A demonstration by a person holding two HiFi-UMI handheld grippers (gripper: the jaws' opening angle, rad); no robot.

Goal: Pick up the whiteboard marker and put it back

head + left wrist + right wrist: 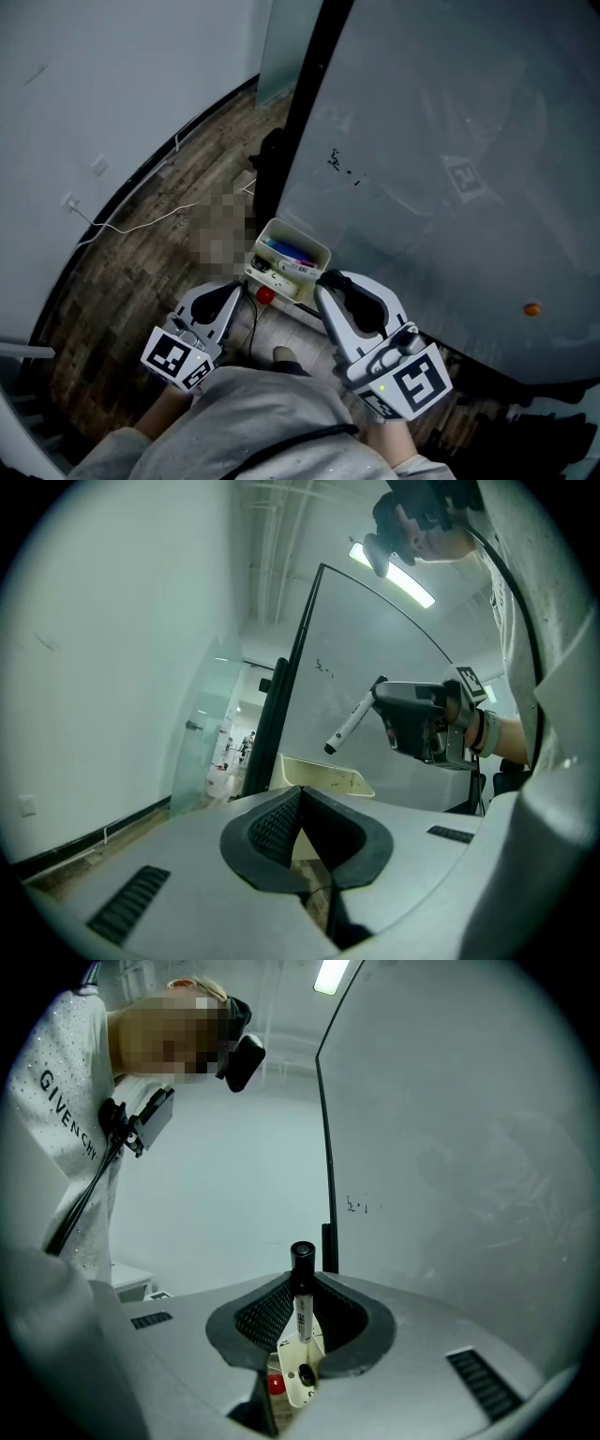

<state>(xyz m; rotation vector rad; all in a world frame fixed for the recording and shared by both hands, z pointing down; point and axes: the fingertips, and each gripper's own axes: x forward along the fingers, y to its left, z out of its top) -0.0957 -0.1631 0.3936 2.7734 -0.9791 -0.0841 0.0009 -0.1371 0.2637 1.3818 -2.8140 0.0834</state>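
Left hand-held gripper (300, 797) nearest, jaws pressed together, nothing between them; right hand-held gripper (302, 1281) beside it, clamped on the whiteboard marker (302, 1309); marker's black end sticks out past the jaw tips; marker held in the air, just above the white tray (298, 236); tray holds other pens, sits at the whiteboard's (450, 141) lower edge; small dark scribble on the board beyond.

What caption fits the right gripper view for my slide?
Right hand-held gripper clamps a whiteboard marker in front of the whiteboard.
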